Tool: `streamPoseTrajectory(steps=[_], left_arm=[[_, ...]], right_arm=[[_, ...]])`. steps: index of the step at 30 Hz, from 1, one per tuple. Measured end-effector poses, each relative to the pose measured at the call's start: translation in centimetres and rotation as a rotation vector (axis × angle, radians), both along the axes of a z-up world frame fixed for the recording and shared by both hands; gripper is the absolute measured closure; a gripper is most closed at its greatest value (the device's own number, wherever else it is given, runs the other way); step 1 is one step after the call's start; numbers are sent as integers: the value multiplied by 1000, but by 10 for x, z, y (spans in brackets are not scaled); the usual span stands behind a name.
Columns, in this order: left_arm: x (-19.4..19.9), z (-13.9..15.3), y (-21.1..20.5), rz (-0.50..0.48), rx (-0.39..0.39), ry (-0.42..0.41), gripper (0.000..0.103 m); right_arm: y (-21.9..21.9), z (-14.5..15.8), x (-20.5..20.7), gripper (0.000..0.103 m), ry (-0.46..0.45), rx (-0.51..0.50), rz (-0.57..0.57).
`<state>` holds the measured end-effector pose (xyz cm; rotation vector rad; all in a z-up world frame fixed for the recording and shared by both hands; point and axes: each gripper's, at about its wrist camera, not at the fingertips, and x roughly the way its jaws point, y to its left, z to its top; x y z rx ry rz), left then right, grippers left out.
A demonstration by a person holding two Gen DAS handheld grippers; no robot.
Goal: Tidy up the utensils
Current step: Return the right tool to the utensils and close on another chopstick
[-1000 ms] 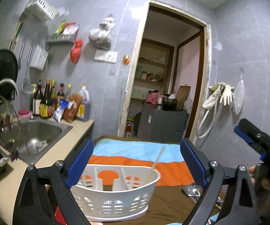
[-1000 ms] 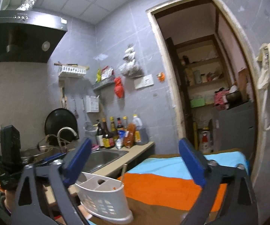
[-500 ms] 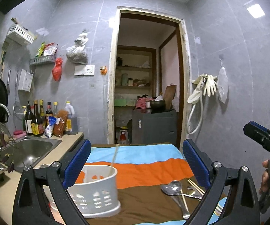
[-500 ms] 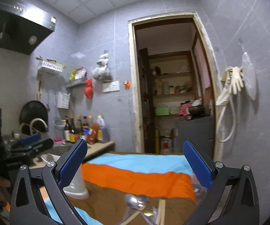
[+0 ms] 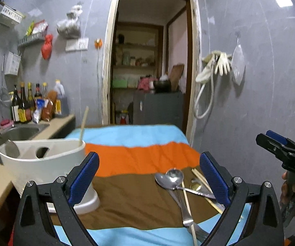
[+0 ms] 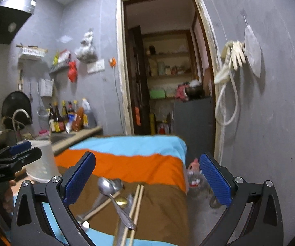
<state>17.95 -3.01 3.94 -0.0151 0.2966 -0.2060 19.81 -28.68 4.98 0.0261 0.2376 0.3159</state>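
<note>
Hovering above the striped tablecloth (image 5: 139,160), the left gripper (image 5: 149,176) has its blue-padded jaws spread wide with nothing between them. Just ahead and to its right lies a loose pile of utensils: two steel spoons (image 5: 171,179) with bowls overlapping, a smaller gold-coloured spoon (image 5: 196,187) beside them, and wooden chopsticks (image 5: 188,205) crossing over the handles. To the left of the left gripper's near finger stands the white utensil holder (image 5: 44,164), upright on the cloth, with a single chopstick (image 5: 83,123) leaning out of its right compartment and a spoon bowl (image 5: 12,148) showing in its left end. Farther left are the sink (image 5: 20,132) and a row of bottles (image 5: 28,104) on the counter.

The right gripper (image 6: 147,178) is likewise fully open and empty, held over the brown band of the cloth. The utensil pile sits directly between and slightly below its fingers; a pair of chopsticks (image 6: 135,207) lies side by side, pointing away, over a spoon handle. The holder is off to its left, partly hidden by the other tool, which a hand (image 6: 1,196) grips. Beyond the table's far edge, an open doorway (image 6: 168,78) shows shelves, and rubber gloves (image 6: 235,55) hang on the right wall.
</note>
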Motion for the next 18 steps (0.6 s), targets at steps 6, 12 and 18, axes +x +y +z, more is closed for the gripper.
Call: streamPoseTrajectory(steps=[6, 12, 18], left_arm=[[23, -21, -7, -9, 1, 76, 7], [50, -38, -8, -54, -19, 180, 9], [81, -49, -4, -108, -45, 310, 39]], right_arm=[[0, -23, 25, 21, 84, -28, 10], [5, -44, 46, 44, 168, -56, 38], [11, -56, 66, 64, 285, -93, 68]])
